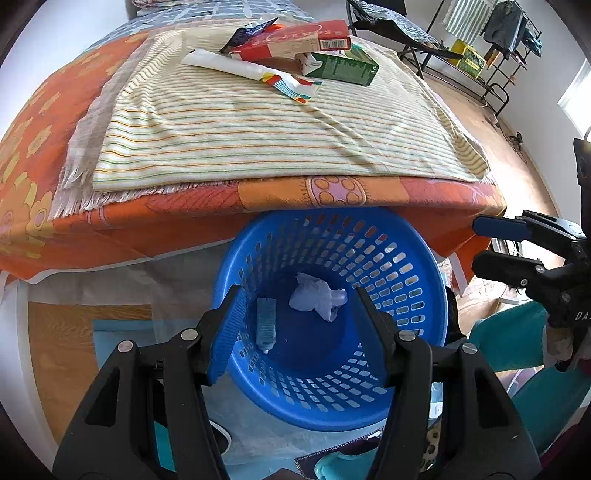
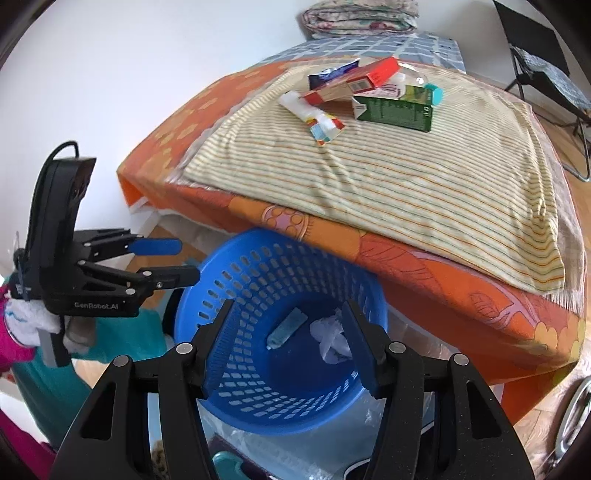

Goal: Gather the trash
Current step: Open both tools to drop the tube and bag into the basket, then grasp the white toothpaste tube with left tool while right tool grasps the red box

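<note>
Left gripper (image 1: 295, 325): jaws spread wide, nothing between them; it hangs over the mouth of the blue basket (image 1: 424, 291).
Right gripper (image 2: 288, 343): also spread wide and empty, poised above the same basket from the other side.
Basket: perforated blue plastic, on the floor at the near edge of the bed, partly tucked under the orange bedspread (image 1: 44, 177).
Contents of basket: one crumpled white tissue (image 1: 317, 297) and one small teal tube-like wrapper (image 1: 266, 325), lying apart on the bottom.
Remaining trash: a pile on the striped cloth (image 1: 240, 136) at the far side of the bed, comprising a red carton (image 1: 295, 40), a green carton (image 1: 343, 68), a white tube with coloured end (image 1: 255, 72) and a dark foil wrapper (image 1: 251, 31). The items touch and overlap.
Step in hand: judged to be between deposits; collection is partly done.
Next move: a reach to the far pile; the tube lies nearest and least covered, so it looks the easiest pick.
</note>
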`<action>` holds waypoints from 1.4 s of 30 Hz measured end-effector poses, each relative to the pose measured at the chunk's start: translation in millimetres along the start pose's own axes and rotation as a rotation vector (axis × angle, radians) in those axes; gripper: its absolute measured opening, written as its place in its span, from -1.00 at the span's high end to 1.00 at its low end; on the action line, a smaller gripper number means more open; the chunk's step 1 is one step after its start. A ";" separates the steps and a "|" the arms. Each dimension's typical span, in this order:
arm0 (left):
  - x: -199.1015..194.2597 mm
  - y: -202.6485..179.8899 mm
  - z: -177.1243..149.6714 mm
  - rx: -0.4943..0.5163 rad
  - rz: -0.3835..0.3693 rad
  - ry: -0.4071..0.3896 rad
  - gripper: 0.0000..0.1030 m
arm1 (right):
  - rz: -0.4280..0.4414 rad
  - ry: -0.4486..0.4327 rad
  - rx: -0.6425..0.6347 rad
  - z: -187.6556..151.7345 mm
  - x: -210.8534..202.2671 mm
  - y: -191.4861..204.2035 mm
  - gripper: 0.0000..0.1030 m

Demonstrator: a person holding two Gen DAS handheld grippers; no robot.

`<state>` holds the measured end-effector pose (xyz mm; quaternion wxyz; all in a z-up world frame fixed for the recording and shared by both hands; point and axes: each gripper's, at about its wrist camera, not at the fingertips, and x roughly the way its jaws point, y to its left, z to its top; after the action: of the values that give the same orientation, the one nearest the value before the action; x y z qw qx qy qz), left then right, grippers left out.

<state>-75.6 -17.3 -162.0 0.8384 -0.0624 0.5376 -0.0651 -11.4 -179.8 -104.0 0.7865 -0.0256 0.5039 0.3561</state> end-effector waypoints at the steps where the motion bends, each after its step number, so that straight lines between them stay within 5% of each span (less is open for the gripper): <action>1: -0.2 0.6 0.6 -0.002 0.001 -0.001 -0.17 | 0.000 -0.001 0.004 0.2 -0.2 -0.9 -0.10; 19: -14.2 22.0 48.2 -0.069 0.027 -0.064 -0.17 | -0.018 -0.081 0.020 32.5 -19.0 -13.2 -0.10; 34: -8.8 42.2 121.1 -0.169 0.017 -0.091 -0.17 | -0.040 -0.205 0.025 112.4 -41.6 -38.6 -0.14; 42: 13.3 52.5 166.3 -0.253 0.029 -0.103 -0.17 | 0.021 -0.246 0.172 163.0 -37.4 -77.8 -0.18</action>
<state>83.4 37.8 -114.2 0.8513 -0.1629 0.4985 0.0187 151.5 -192.7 -18.4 0.8378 0.0909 0.4328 0.3202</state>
